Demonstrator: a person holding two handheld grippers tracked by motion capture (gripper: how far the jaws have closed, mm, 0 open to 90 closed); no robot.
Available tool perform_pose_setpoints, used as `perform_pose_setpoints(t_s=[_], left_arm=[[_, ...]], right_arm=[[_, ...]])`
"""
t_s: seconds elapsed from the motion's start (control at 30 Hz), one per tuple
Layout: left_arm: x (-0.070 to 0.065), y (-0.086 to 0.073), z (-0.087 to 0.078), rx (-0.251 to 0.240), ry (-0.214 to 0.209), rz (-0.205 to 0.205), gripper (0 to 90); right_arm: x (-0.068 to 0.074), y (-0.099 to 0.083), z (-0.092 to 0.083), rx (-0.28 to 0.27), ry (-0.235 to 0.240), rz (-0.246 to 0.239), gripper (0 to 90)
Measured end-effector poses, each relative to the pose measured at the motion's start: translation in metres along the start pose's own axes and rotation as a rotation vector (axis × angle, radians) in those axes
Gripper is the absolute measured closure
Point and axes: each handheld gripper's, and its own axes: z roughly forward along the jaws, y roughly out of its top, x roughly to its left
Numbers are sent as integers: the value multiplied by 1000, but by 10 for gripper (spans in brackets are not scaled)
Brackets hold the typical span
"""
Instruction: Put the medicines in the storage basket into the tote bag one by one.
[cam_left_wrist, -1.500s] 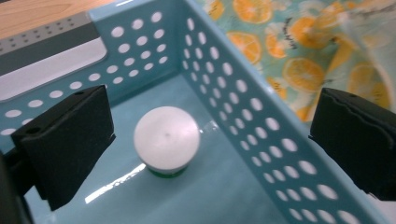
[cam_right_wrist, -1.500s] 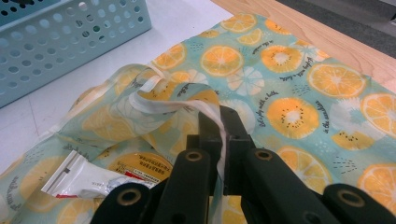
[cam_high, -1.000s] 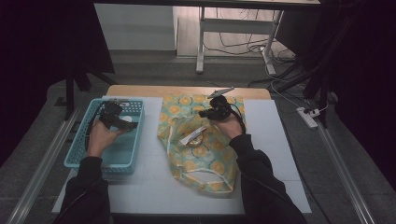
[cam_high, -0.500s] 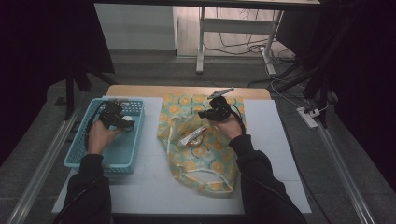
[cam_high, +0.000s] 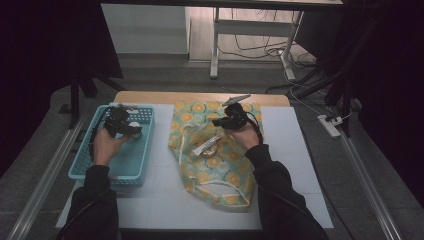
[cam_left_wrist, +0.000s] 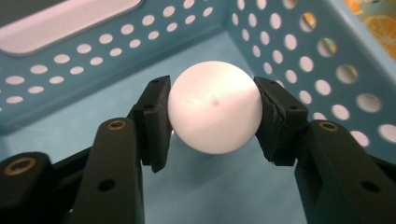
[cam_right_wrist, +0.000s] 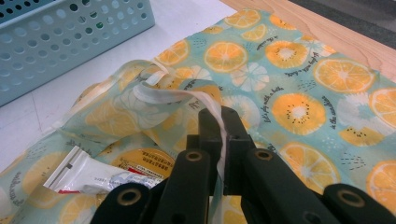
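Since a second ago the left tongs (cam_left_wrist: 212, 114) have been closing, and their pads now press on either side of a white ball (cam_left_wrist: 214, 106); both hands sit where they did before. The ball is held low inside the blue perforated basket (cam_high: 142, 150), which stands at the left edge of the bench (cam_high: 292, 150), and from the left gripper view it seems to hang just above the basket floor, though whether it touches is hard to tell. In the high view the left tongs (cam_high: 131, 131) are over the far half of the basket, with the person's left hand (cam_high: 106, 145) behind them. The right tongs (cam_right_wrist: 223, 140) are clamped narrow on the pale strap (cam_right_wrist: 187, 95) of the orange-print cloth bag (cam_right_wrist: 299, 107), lifting a loop of it off the fabric. The bag (cam_high: 225, 170) lies flat across the middle of the bench, just beside the basket, reaching from the far wooden edge toward the near edge. A small white packet (cam_right_wrist: 86, 176) with red print lies at the bag's mouth, partly on the fabric, near the right tongs (cam_high: 220, 122) in the high view.
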Motion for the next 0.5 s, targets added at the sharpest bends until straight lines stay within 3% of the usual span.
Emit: perform_pose_setpoints(t_s=[0.17,0.5], left_arm=[[-4,3,-8,-31,-7,16,505],[-10,8,-35,-65,-52,0,506]], right_arm=[[-1,0,-2,-5,-2,1,900],[-2,2,-2,-16,1,8,900]])
